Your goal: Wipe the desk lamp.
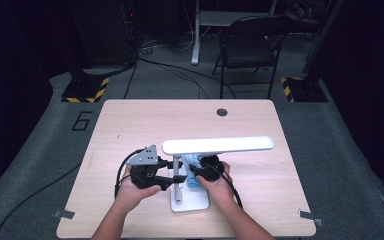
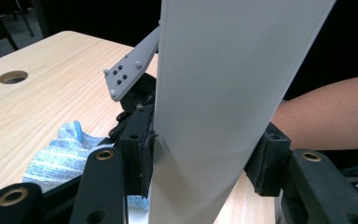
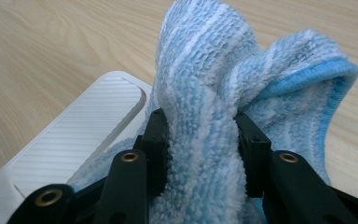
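Observation:
A white desk lamp stands near the table's front edge, with a long flat head [image 1: 217, 145], a thin stem [image 1: 178, 184] and a flat base [image 1: 196, 204]. My left gripper [image 1: 171, 179] is shut on the stem, and in the left gripper view the white stem [image 2: 214, 93] fills the gap of the left gripper [image 2: 205, 163]. My right gripper [image 1: 196, 173] is shut on a blue striped cloth [image 1: 192, 164] just right of the stem. In the right gripper view the cloth [image 3: 205, 84] bulges up out of the right gripper [image 3: 200, 144], beside the ribbed lamp base [image 3: 74, 144].
The light wooden table [image 1: 130, 125] has a round cable hole [image 1: 222, 112] at the back middle. A folding chair [image 1: 250, 45] and stand feet sit on the floor behind it. In the left gripper view the person's forearm [image 2: 326, 112] lies right of the stem.

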The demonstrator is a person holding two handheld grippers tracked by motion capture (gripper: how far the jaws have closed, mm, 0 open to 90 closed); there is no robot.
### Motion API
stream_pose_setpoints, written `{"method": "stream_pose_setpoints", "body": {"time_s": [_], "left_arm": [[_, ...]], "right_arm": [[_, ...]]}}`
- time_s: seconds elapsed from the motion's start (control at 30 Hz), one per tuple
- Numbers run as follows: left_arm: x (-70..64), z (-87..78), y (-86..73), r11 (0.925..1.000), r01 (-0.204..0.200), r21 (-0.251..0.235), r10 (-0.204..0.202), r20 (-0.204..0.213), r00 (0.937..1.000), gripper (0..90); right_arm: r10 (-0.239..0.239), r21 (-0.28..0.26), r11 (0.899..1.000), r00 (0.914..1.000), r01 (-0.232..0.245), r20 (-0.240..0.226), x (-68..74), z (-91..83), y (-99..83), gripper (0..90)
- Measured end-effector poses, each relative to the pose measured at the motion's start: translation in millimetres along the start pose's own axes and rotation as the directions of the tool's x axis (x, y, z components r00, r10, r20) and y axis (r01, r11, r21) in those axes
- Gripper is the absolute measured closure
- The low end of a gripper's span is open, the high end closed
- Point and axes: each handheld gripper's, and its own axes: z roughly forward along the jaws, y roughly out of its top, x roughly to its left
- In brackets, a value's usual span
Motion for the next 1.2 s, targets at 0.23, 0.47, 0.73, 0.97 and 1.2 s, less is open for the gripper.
{"method": "stream_pose_setpoints", "body": {"time_s": [0.23, 0.47, 0.73, 0.97, 1.2], "left_arm": [[0.4, -0.6, -0.2, 1.0, -0.003, 0.003, 0.003, 0.003, 1.0, 50.5], [1.0, -2.0, -0.8, 1.0, -0.002, 0.002, 0.002, 0.004, 1.0, 50.5], [4.3, -8.9, -1.5, 0.9999, 0.0, 0.016, 0.0, 0.006, 1.0, 50.4], [5.2, -13.8, -1.7, 0.9997, 0.002, 0.026, -0.001, -0.018, 0.9998, 50.9], [9.0, -19.7, -3.5, 0.9993, 0.026, 0.028, -0.024, -0.045, 0.9987, 52.0]], "right_arm": [[-0.027, -0.003, 1.0, 0.9995, 0.027, -0.015, 3.8, -7.6, -7.2, 62.7], [-0.023, -0.013, 1.0, 0.9996, 0.022, -0.015, 4.5, -10.6, -11.2, 62.6], [-0.035, -0.006, 0.999, 0.9994, 0.035, -0.005, 8.7, -18.3, -16.3, 62.5], [-0.033, -0.011, 0.999, 0.9995, 0.033, 0.0, 10.5, -21.8, -19.4, 62.2], [-0.01, -0.024, 1.0, 0.9999, 0.01, 0.013, 11.6, -24.6, -22.8, 61.7]]}}
